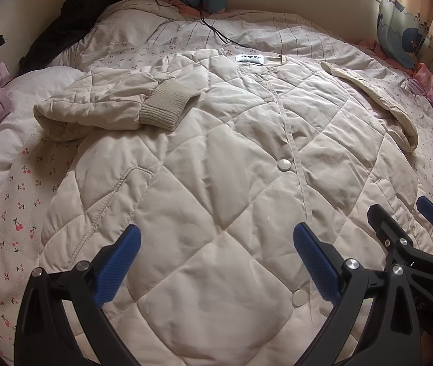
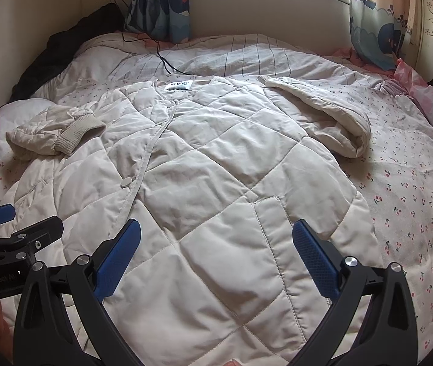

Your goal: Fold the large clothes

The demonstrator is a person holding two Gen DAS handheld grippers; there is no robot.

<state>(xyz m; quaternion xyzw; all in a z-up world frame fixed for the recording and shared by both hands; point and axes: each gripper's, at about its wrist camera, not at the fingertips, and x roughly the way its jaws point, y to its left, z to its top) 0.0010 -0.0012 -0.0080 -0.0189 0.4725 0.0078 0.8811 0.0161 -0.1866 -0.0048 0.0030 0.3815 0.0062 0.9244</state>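
Bed [image 2: 405,201]: covered by a cherry-print sheet
Jacket [image 2: 216,183]: cream, quilted — spread flat on the bed, collar toward the window
Duvet [image 2: 246,58]: striped, bunched along the far edge
Cable [image 2: 163,58]: black — trailing over the duvet
Dark clothes [image 2: 51,52]: heaped at the far left corner

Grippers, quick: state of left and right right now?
Left gripper: open, holding nothing, above the quilted jacket.
Right gripper: open, holding nothing, above the same jacket.
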